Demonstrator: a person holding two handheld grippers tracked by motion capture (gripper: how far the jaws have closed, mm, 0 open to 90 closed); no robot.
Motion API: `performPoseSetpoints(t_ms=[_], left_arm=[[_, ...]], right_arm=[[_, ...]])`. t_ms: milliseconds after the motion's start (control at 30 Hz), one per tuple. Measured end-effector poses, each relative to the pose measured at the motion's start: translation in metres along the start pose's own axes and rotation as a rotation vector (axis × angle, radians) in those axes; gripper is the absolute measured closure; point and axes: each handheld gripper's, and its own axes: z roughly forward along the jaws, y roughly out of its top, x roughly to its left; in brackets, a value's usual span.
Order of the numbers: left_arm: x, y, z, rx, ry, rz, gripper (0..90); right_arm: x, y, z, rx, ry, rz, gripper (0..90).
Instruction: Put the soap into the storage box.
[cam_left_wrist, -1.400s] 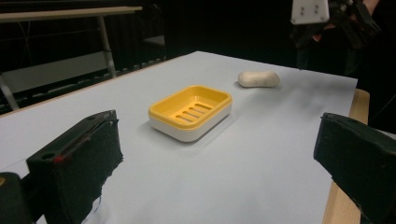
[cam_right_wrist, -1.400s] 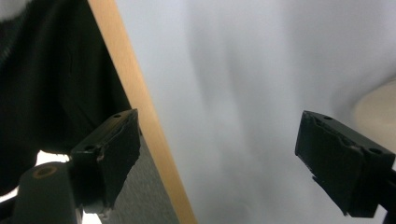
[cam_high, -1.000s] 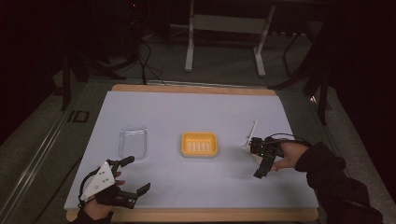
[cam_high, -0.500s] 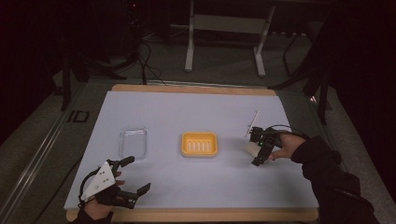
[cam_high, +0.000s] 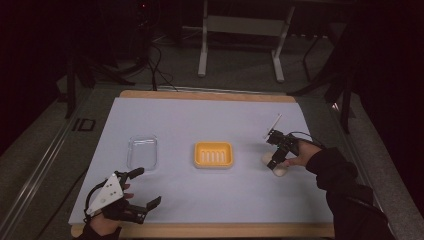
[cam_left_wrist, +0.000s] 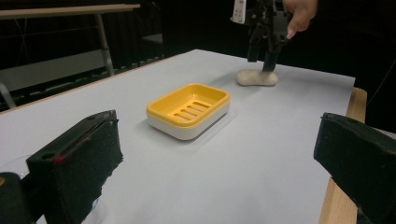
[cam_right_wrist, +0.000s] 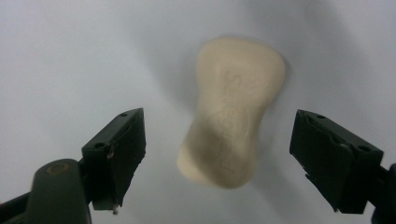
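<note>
The right claw is at the right middle of the high view. It points down at the soap, a pale bar with a thin waist that lies flat on the bench. The person's right hand holds the claw from the right, and a dark sleeve runs down to the lower right corner.

In the right gripper view the soap sits in the middle, with one black jaw at the lower left and one at the lower right. The jaws have just been closing, but they are wide apart and do not touch the soap. The soap lies between them with bench showing on both sides.

The left claw is at the lower left of the high view, low over the bench near its front edge. The left hand comes in from the bottom. Its jaws are open with nothing in them.

A yellow dish sits in the middle of the bench, well apart from the soap. A clear tray lies to the left of the dish.

In the left gripper view the dish is in the middle and the soap is at the upper right, under the right claw.
</note>
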Motion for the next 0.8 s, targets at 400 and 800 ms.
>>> performPoseSetpoints(t_ms=[400, 800], left_arm=[[0.0, 0.0, 0.0, -0.001, 0.0, 0.002, 1.1], [0.0, 0.0, 0.0, -0.002, -0.001, 0.002, 1.1]], right_arm=[[-0.007, 0.002, 0.026, 0.034, 0.014, 0.014, 28.7], [-0.012, -0.011, 0.035, -0.123, -0.001, 0.037, 41.1]])
